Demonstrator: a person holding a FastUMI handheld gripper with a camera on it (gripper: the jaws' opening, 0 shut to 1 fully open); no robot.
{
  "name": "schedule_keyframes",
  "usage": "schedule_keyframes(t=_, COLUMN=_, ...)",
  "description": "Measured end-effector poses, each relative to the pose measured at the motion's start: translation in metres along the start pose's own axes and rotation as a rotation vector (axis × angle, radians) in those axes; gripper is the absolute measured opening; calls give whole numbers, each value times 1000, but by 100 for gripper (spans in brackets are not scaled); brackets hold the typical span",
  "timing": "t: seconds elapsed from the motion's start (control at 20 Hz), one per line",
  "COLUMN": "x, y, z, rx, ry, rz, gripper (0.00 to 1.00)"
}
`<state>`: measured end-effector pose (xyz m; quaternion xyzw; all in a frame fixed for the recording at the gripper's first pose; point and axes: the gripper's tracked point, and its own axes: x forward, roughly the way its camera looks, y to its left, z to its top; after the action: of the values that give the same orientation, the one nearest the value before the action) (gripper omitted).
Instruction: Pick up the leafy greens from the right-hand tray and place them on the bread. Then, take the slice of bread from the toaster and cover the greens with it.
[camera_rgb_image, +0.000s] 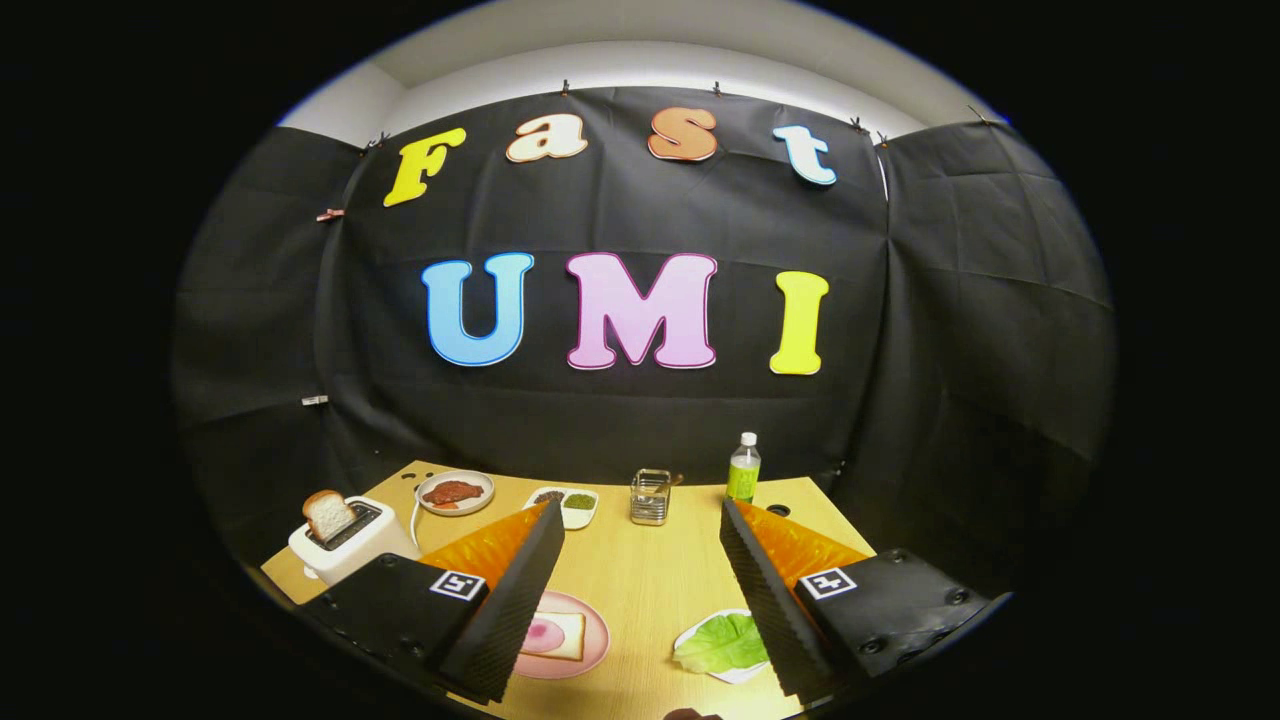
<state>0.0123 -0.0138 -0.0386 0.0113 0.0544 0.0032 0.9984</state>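
Note:
My gripper (640, 520) is open and held well above the wooden table (640, 590), its two black ribbed fingers (510, 600) spread wide with nothing between them. Leafy greens (722, 643) lie on a small white tray (690, 632) just inside the right finger, partly hidden by it. A slice of bread with a pink topping (557, 635) rests on a pink plate (590, 655) beside the left finger. Another bread slice (327, 514) stands out of the white toaster (350, 545) beyond the left finger.
At the table's far side sit a plate with red-brown food (454, 492), a white two-part dish (570, 505), a wire holder (650, 497) and a green bottle (743, 468).

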Motion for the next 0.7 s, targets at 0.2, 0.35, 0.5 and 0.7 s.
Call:
schedule_keyframes(t=0.2, x=2, y=-12, z=-14, rx=5, ry=32, rz=-20, gripper=98)
schedule_keyframes(t=0.35, x=6, y=-25, z=-29, rx=18, ry=64, rz=-42, gripper=98)
schedule_keyframes(t=0.5, x=13, y=-37, z=-51, rx=29, ry=111, rz=-71, gripper=98)
schedule_keyframes(t=0.7, x=28, y=-54, z=-91, rx=33, ry=191, rz=-105, gripper=98)
